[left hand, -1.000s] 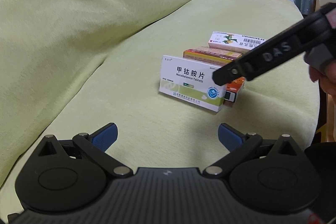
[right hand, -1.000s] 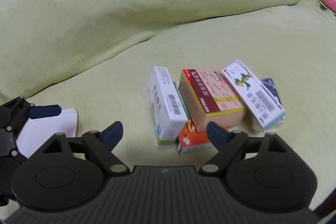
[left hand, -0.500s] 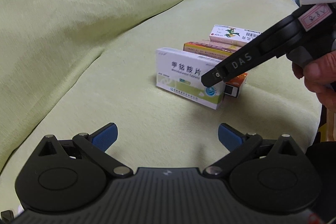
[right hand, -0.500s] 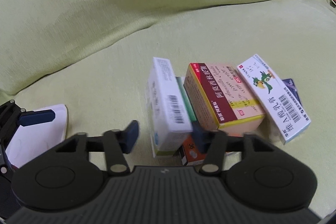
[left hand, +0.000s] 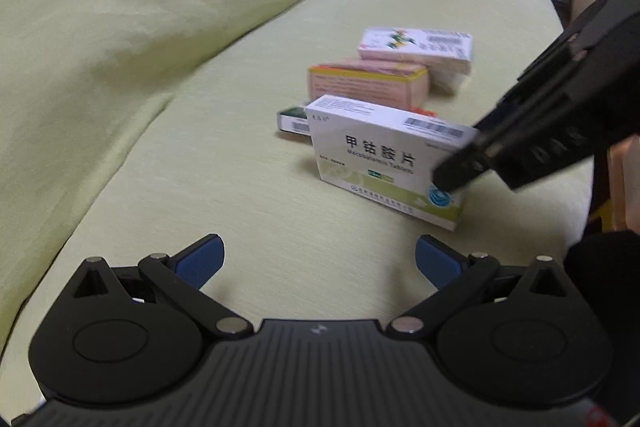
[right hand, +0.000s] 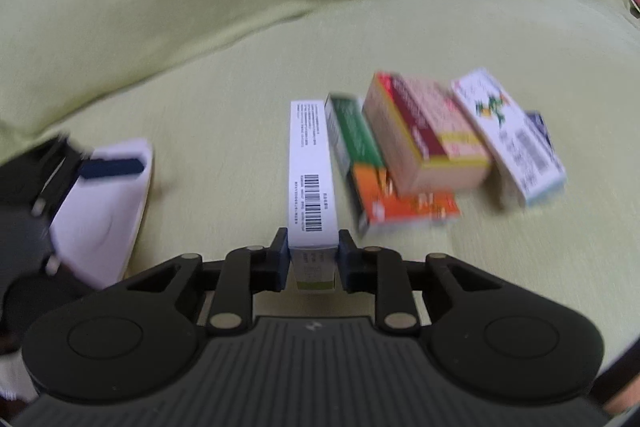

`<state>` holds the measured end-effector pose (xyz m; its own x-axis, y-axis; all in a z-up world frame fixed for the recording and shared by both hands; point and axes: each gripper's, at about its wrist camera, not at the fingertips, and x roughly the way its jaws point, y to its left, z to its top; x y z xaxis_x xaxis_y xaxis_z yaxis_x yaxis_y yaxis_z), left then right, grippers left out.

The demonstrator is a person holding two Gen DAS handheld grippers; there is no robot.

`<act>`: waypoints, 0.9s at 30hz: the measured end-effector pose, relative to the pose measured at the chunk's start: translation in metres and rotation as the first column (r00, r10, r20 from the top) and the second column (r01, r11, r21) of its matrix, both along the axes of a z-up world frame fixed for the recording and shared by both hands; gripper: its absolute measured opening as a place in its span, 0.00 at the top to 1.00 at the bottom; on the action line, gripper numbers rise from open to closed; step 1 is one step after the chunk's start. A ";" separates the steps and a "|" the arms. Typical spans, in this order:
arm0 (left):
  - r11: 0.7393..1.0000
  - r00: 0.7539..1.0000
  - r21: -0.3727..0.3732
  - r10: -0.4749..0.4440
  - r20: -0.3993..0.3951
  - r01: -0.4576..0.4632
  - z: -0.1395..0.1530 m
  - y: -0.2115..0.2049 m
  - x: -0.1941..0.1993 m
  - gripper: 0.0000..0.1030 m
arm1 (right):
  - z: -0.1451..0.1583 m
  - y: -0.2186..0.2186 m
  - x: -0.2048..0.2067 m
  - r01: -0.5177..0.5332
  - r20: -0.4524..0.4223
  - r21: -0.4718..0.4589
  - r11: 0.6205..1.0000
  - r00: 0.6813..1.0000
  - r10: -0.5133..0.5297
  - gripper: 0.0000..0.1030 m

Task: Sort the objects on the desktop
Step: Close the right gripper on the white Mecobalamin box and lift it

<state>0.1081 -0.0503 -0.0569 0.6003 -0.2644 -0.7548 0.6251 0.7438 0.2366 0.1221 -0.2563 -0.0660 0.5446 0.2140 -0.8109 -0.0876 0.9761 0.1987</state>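
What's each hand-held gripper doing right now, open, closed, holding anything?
Left hand-held gripper: open, holding nothing.
Right hand-held gripper: jaws closing on the white medicine box, pads against both its sides.

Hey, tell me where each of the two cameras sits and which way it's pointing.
Left wrist: sits on the left gripper, angled down over the green sofa seat; its blue fingers stand apart with nothing between them, and a hand edge shows at right.
Right wrist: sits on the right gripper, angled down at the pile of boxes; its fingers are closing on the white Mecobalamin box.
Shared: that white box, the pink box, the parrot box, and each view shows the other gripper.
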 end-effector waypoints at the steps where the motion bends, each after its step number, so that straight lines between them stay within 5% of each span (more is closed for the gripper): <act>1: 1.000 1.000 0.008 -0.006 -0.001 0.006 -0.001 -0.002 -0.002 0.00 | -0.001 -0.001 -0.005 -0.006 -0.015 -0.003 1.000 1.000 0.006 0.80; 16: 0.995 0.995 -0.002 -0.102 -0.016 0.102 -0.006 -0.023 -0.008 0.00 | 0.000 0.006 0.015 -0.026 -0.029 -0.013 1.000 0.999 0.026 0.74; 27: 0.963 0.963 0.030 -0.269 -0.013 0.269 -0.032 -0.045 -0.015 0.00 | 0.011 -0.002 0.002 -0.021 -0.001 0.022 1.000 1.000 0.021 0.79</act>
